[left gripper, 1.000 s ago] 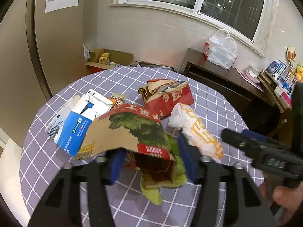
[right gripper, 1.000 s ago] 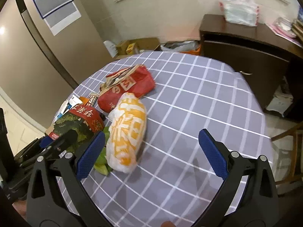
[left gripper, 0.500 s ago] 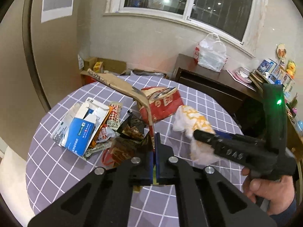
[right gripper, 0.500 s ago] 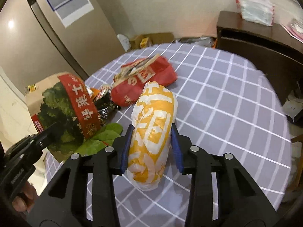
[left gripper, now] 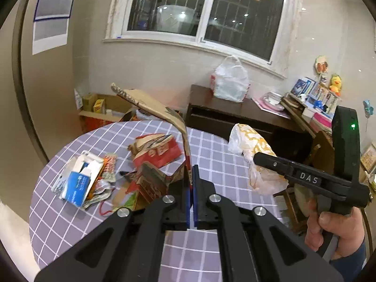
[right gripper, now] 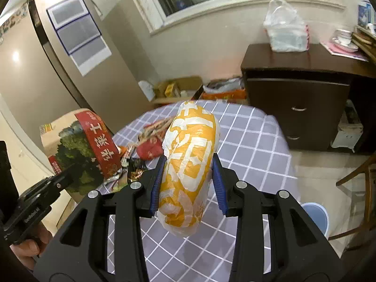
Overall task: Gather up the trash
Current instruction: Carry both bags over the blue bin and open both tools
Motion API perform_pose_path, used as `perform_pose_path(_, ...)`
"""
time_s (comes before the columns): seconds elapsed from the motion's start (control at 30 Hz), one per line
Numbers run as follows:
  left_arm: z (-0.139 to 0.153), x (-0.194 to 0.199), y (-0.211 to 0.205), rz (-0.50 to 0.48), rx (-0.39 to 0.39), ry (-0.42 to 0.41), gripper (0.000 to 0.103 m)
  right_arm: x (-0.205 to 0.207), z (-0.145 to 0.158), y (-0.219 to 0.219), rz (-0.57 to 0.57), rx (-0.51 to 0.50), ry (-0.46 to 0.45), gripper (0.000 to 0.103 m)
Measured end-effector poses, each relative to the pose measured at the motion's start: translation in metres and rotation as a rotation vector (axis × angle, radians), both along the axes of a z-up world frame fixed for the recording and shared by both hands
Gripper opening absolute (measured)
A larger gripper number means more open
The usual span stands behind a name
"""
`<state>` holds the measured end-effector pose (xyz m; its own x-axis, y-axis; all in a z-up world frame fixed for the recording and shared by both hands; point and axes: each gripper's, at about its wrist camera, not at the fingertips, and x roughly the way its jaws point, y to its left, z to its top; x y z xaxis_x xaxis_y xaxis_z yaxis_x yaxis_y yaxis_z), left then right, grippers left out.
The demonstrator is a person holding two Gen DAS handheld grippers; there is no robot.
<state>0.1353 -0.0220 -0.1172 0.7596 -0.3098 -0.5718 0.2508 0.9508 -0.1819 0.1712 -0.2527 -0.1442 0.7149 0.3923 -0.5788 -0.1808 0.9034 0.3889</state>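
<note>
- Left gripper [left gripper: 190, 183]: jaws pressed together, pinching the edge of a flattened printed carton [left gripper: 162, 115] lifted above the round table [left gripper: 145, 127].
- Right gripper [right gripper: 188, 178]: jaws clamped on a white-and-orange bag [right gripper: 190, 162], held clear of the table.
- Remaining trash on the table: red packet [left gripper: 159, 151], blue-white box [left gripper: 77, 183], wrappers.
- Risk: the thin edge-grip may let the carton swing or slip; the soft bag, apparently bulging below the pads, may sag out.

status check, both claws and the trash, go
Left claw shut on cardboard sheet, lifted edge-on. Right claw shut on orange-and-white plastic bag, off the table. Red bag, wrappers left there. Nothing blocking.
</note>
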Motion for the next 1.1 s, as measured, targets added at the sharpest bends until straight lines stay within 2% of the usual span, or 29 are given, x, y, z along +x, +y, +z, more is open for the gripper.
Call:
perform_pose_path(0.33,0.023,-0.009,-0.06,-0.108,0.013,-0.057,0.001,-0.035,0.031,-0.052,-0.081,0.008,-0.091,0.037)
perform_pose_path(0.6,0.026,-0.012,-0.134,-0.266,0.025,-0.055,0.001,-0.071,0.045,-0.126,-0.231,0.025,-0.134,0.037)
perform_pose_path(0.83,0.008,-0.014,-0.209,-0.413,0.03,-0.003,0.001,-0.096,0.025,-0.199,-0.392,0.03,-0.089,0.037)
perform_pose_path(1.1,-0.027,-0.011,-0.273,-0.509,0.063,0.089,0.001,-0.105,-0.021,-0.256,-0.509,0.042,0.014,0.037)
